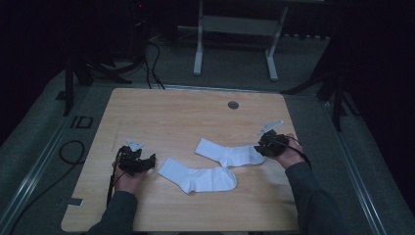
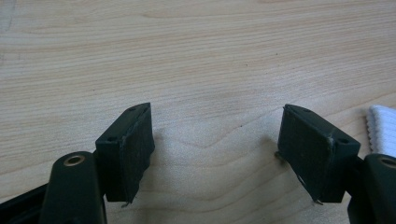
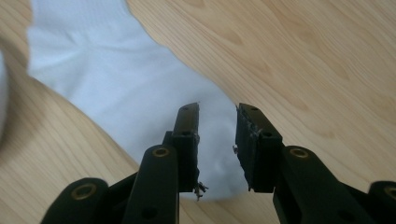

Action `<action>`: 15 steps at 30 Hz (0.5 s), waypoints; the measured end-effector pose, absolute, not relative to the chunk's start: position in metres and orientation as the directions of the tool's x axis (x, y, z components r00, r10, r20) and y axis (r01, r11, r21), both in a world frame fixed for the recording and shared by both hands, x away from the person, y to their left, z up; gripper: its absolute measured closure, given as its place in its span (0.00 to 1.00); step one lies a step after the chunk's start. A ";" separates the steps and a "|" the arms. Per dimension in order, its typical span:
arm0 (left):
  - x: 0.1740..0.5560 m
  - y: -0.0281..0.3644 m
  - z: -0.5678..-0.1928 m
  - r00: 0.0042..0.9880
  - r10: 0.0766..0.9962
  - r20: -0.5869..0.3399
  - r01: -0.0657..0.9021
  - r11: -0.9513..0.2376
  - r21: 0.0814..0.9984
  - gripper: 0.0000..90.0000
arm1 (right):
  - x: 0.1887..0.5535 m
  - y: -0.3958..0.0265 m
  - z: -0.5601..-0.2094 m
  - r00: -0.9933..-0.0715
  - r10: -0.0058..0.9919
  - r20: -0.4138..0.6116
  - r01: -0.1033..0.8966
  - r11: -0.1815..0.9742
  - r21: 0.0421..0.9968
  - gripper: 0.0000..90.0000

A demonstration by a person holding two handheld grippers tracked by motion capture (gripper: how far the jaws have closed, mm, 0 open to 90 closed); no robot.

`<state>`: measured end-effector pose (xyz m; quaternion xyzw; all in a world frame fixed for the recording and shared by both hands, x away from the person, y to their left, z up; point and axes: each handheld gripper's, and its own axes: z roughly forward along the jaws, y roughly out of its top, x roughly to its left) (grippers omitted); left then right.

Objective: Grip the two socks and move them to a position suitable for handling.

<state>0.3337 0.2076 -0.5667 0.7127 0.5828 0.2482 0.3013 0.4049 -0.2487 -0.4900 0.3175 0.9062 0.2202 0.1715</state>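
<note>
Two white socks lie flat on the wooden table (image 1: pixel 186 112). The nearer sock (image 1: pixel 198 177) is at the centre front, and the farther sock (image 1: pixel 226 154) lies just behind it to the right. My left gripper (image 1: pixel 147 164) rests on the table left of the nearer sock. Its jaws (image 2: pixel 217 144) stand wide open over bare wood, with the ribbed cuff of that sock (image 2: pixel 383 128) at the right edge. My right gripper (image 1: pixel 259 147) sits at the toe end of the farther sock (image 3: pixel 116 79). Its jaws (image 3: pixel 217 140) are a little apart above the toe, pads not pressing it.
A round grey grommet (image 1: pixel 233 105) sits in the table near its far edge. Behind the table, on the floor, stand a white desk frame (image 1: pixel 235 29) and black cables (image 1: pixel 154 63). A cable loop (image 1: pixel 71 152) lies on the floor at the left.
</note>
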 end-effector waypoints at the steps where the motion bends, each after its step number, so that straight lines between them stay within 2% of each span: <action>1: 0.334 0.208 -0.567 0.198 0.980 0.002 0.681 -0.139 0.719 0.30 | 0.405 -0.245 -0.489 -0.745 0.645 -0.171 0.492 0.704 0.512 0.76; 15: 0.334 0.207 -0.567 0.200 0.980 0.004 0.681 -0.142 0.719 0.30 | 0.409 -0.189 -0.473 -0.799 0.573 -0.180 0.407 0.737 0.540 0.69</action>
